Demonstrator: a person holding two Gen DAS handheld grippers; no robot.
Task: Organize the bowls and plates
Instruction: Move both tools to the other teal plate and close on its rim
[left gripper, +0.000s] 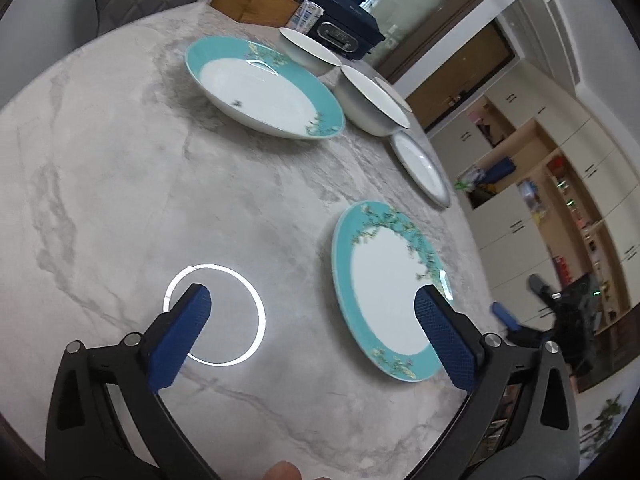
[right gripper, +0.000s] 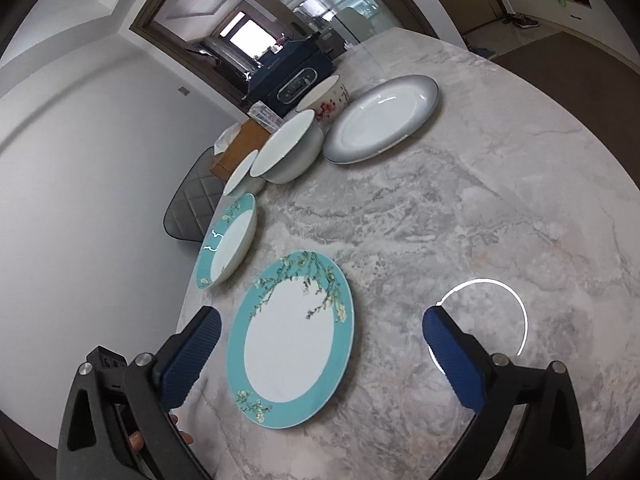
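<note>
Two grippers hung wide open, holding nothing: the left gripper [left gripper: 312,312] and the right gripper [right gripper: 320,336]. A flat round teal-rimmed china plate with flowers [right gripper: 291,340] lay on the grey marble table [right gripper: 500,208] between the right jaws. Past it sat a deep teal-rimmed dish [right gripper: 228,240], a plain white bowl [right gripper: 290,152] and a grey-rimmed plate [right gripper: 380,118].

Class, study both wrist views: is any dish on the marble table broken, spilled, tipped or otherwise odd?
Nothing stands out. The flat teal plate, teal bowl, white bowls and grey-rimmed plate all sit upright, empty and intact on the table.
</note>
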